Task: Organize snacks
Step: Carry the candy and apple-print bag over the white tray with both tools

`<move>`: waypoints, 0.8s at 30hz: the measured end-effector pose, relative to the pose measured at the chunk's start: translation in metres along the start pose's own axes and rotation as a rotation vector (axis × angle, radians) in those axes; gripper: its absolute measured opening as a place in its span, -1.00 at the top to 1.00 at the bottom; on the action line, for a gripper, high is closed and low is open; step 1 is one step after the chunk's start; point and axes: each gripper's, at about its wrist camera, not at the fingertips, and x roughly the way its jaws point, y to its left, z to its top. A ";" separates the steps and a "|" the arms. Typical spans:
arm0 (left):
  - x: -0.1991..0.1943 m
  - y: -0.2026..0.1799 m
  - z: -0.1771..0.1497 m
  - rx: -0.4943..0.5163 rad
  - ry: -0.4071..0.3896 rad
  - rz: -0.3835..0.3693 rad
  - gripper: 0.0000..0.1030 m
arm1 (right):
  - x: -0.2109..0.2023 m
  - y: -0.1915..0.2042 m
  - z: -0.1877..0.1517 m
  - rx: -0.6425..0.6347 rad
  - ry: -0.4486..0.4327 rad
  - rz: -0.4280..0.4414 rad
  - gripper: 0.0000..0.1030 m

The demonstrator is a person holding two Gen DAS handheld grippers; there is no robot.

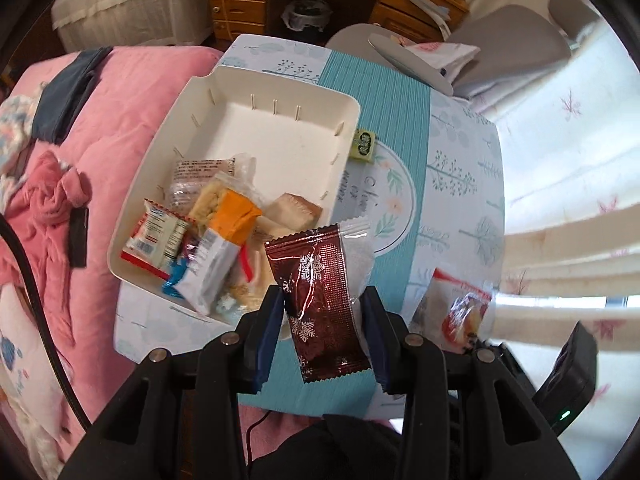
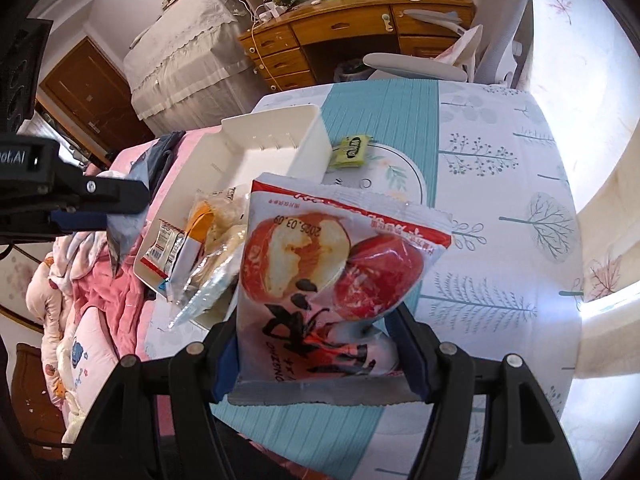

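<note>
At far left in the left wrist view, a pink quilt (image 1: 120, 128) covers the bed beside the desk (image 1: 460, 168); its lower part is cut off by the frame edge. Next comes the white tray (image 1: 280, 96), resting on the desk's left portion with its near corner overhanging the desk edge. Snack packets are heaped in its near end: a red-and-white packet (image 1: 160, 236), an orange-banded packet (image 1: 230, 220) and a tan wafer pack (image 1: 292, 210); the lower layers of the heap are hidden and cannot be identified. The tray's far end shows bare floor. Just beyond the tray's right wall, a small green packet (image 1: 363, 143) lies on the desk; its print is too small to read. At centre, the left tongs (image 1: 324, 320) pinch a dark red snowflake packet (image 1: 320, 300) by its middle, holding it above the desk edge near the tray's near corner; the packet hides the tong pads. At right, the right tongs (image 2: 320, 344) are closed on a red-and-white fruit snack bag (image 2: 340, 264), held over the desk just right of the tray (image 2: 276, 132); the bag blocks much of the desk centre and the tray's right side. In the right wrist view the left tongs (image 2: 96, 204) appear at left, partly cut off.
</note>
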 end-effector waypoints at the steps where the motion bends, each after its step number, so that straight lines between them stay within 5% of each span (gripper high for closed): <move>1: -0.001 0.004 -0.001 0.015 -0.001 -0.002 0.26 | 0.000 0.006 0.000 0.013 -0.007 0.000 -0.29; 24: -0.009 0.119 0.036 0.285 -0.096 -0.070 0.25 | 0.049 0.127 0.017 0.163 -0.166 -0.006 -0.29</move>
